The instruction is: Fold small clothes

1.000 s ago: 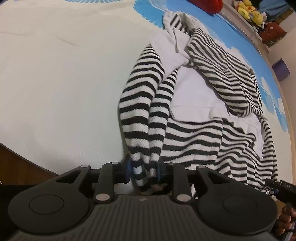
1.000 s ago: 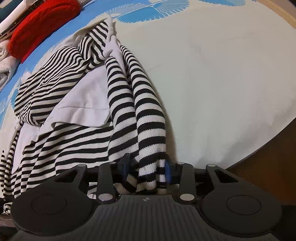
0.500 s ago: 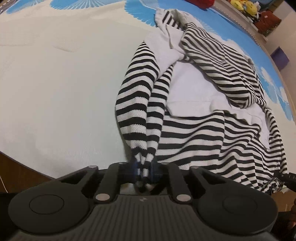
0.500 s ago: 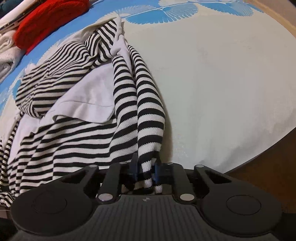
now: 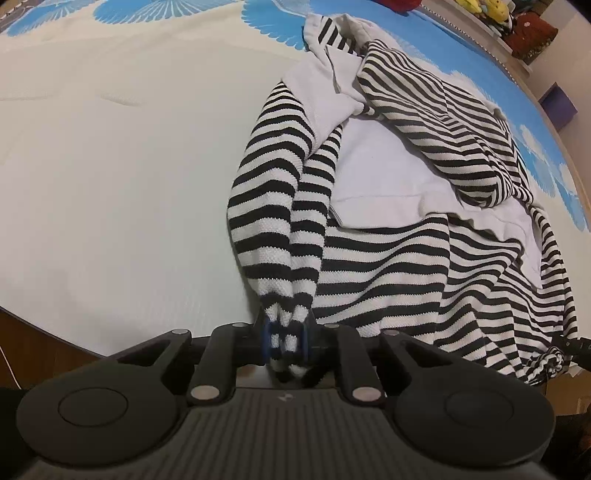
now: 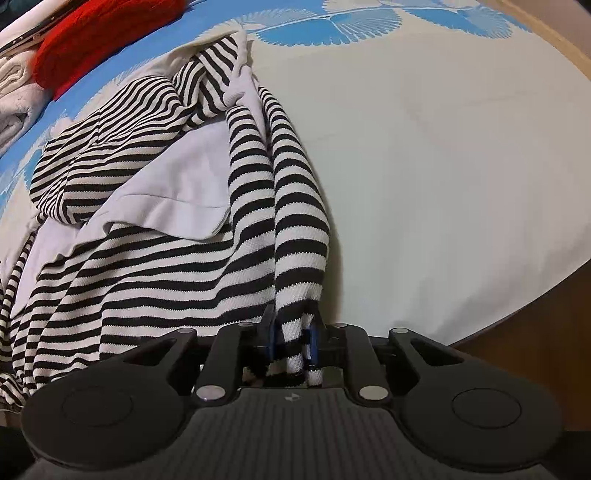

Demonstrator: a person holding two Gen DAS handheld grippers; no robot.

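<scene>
While both claws gripped striped cloth, the top (image 5: 424,258) lay rumpled on the bed (image 5: 110,166).
The left claw (image 5: 284,341) and right claw (image 6: 293,341) were each clamped on a bunched sleeve. A hard pull would likely drag the crumpled body along, or the thick knit could slip free. No readable writing showed.

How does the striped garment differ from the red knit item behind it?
The striped garment is black-and-white with a plain pale lining; the red knit item is one solid colour. The striped garment lies spread and rumpled, one end pinched in the right gripper's shut jaws; the red knit item sits at the far edge, partly cut off. Both rest on the bedspread.
</scene>
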